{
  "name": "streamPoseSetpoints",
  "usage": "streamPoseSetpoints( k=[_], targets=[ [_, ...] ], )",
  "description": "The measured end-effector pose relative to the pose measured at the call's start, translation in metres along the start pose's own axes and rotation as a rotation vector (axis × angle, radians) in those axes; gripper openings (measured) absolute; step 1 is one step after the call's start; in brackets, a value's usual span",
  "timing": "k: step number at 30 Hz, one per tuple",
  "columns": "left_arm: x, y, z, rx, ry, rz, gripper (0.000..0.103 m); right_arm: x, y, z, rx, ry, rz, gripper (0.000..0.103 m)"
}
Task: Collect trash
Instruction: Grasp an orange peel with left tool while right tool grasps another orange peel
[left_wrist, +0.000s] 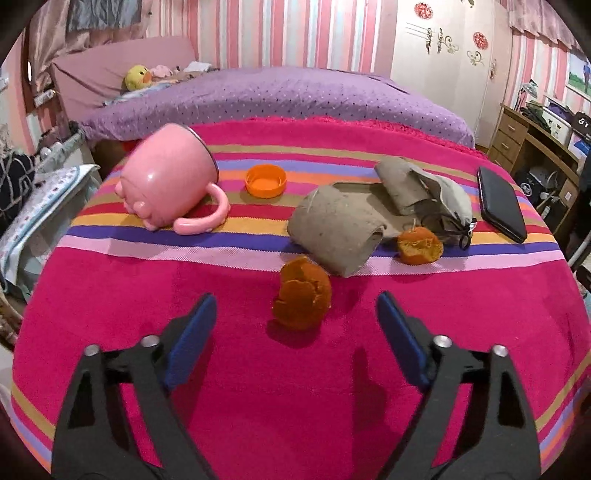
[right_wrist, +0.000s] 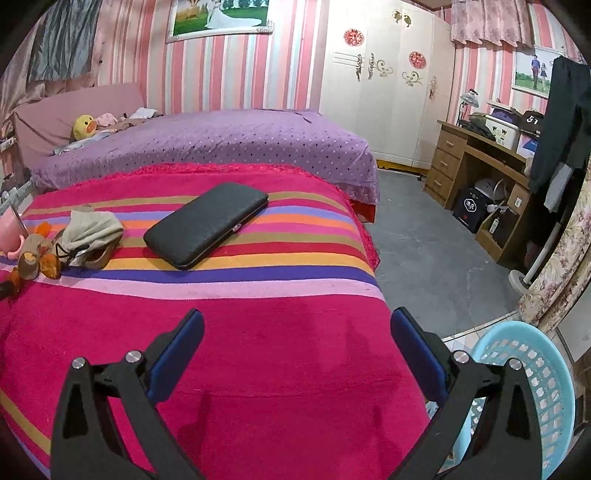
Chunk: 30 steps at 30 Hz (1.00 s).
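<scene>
Both grippers (left_wrist: 295, 302) (right_wrist: 297, 321) gaping, empty; left framing peel (left_wrist: 302, 293); beside case (right_wrist: 206, 225), mug (right_wrist: 11, 230) cut off.

- Both fisheye views were evenly and brightly lit by indoor light from above, with saturated colours.
- Short, soft shadows fell on the striped blanket (left_wrist: 147, 314) just below the orange peel (left_wrist: 301, 293).
- A small glare spot sat on the pink mug (left_wrist: 168, 181).
- Straight lines bowed strongly towards the edges, and the corners were vignetted black.
- Focus was fairly sharp centrally, softer at the rim.
</scene>
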<state>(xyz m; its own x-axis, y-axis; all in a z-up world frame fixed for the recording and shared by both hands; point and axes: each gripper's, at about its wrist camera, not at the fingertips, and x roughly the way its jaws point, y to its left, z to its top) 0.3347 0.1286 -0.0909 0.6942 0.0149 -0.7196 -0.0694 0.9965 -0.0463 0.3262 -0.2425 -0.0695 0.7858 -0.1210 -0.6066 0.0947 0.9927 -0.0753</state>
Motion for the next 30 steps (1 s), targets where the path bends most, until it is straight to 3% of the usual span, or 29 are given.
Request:
streamPoseSetpoints(
  k=[5, 7, 9, 16, 24, 30],
  targets=[
    [0.016, -0.002, 0.002, 0.014, 0.058, -0.032, 0.054, 0.0, 0.01, -0.001, -0.006, 0.01, 0.007, 0.098],
    [0.016, -0.005, 0.003, 0.028, 0.052, -0.041, 0.035, -0.001, 0.015, -0.002, -0.019, 0.011, 0.012, 0.098],
    [0.015, -0.007, 0.003, 0.043, 0.05, -0.051, 0.026, -0.002, 0.022, -0.004, -0.037, 0.011, -0.004, 0.098],
    [0.003, -0.001, 0.007, 0.042, 0.013, -0.026, 0.023, -0.012, 0.054, -0.007, -0.027, 0.019, 0.067, 0.098],
    [-0.005, 0.02, 0.01, 0.051, -0.024, 0.014, 0.023, -0.015, 0.139, -0.004, -0.074, 0.031, 0.152, 0.098],
    [-0.006, 0.055, 0.012, -0.015, -0.015, 0.067, 0.023, -0.009, 0.198, 0.006, -0.104, 0.056, 0.203, 0.098]
  ],
)
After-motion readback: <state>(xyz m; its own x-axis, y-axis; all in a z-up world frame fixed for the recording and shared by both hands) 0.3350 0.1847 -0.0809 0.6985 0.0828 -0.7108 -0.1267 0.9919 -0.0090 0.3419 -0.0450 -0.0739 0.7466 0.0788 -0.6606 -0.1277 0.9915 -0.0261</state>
